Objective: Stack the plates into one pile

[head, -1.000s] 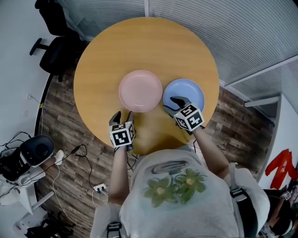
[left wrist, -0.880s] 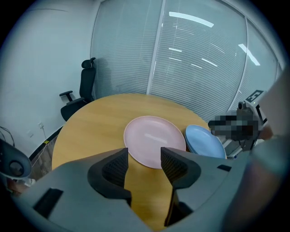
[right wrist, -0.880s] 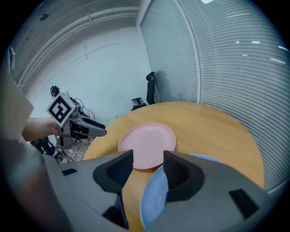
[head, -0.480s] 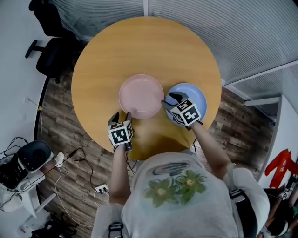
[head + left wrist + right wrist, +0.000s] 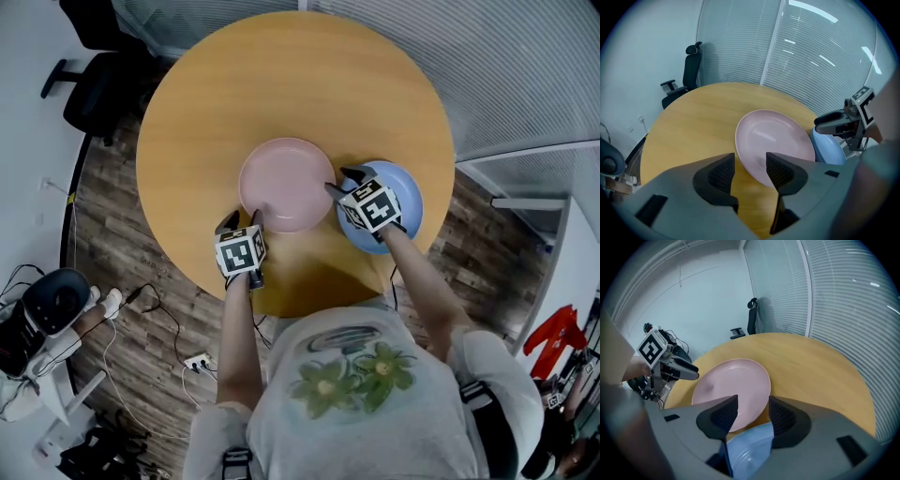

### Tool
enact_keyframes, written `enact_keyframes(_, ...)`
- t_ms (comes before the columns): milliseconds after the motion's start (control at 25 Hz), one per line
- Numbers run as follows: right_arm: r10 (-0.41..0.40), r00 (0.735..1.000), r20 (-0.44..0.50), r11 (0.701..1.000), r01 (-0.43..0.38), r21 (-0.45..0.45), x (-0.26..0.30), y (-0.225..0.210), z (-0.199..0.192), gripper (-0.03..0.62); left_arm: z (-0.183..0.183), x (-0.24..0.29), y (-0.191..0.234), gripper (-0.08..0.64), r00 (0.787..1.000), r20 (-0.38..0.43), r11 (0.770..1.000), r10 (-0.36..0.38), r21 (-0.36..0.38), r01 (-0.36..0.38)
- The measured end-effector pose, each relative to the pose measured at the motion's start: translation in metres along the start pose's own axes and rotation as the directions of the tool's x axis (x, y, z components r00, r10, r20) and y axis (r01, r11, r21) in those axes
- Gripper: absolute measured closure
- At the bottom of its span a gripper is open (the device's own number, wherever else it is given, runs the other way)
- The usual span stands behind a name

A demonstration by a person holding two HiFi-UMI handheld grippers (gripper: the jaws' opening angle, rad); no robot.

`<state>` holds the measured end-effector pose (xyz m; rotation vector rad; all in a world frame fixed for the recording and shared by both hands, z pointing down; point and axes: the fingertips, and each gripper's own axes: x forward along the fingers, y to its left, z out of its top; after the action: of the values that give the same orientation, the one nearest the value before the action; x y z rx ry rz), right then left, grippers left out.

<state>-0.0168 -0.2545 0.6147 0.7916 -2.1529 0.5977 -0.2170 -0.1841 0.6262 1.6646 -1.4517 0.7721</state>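
A pink plate lies in the middle of the round wooden table, with a blue plate just to its right. My left gripper stands open at the pink plate's near left rim; in the left gripper view that rim shows in the gap between the jaws, untouched. My right gripper hovers open over the blue plate's left part, jaws pointed at the pink plate's right edge. In the right gripper view both the pink plate and the blue plate show below the open jaws.
The table's near edge is close to my body. A black office chair stands at the far left, and cables and a headset lie on the wooden floor. Slatted blinds line the far right.
Both grippers have moved forward and lower toward the pink plate. The right one slid left across the blue plate to the pink plate's right edge. Jaws stay open.
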Motion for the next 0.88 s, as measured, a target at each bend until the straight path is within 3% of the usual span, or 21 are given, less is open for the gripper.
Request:
enact_keyframes(360, -0.010, 0.995, -0.099, 1.000, 0.010, -0.003, 0.039, -0.011, -0.011, 0.402, -0.017, 0.022, 0.010, 0.342, 0.998, -0.068, 0.999, 0.014, -0.032, -0.016)
enact_keyframes(880, -0.007, 0.986, -0.167, 1.000, 0.011, 0.023, 0.060, -0.012, -0.027, 0.408, -0.023, 0.027, 0.009, 0.443, 0.996, -0.090, 0.999, 0.016, -0.038, -0.020)
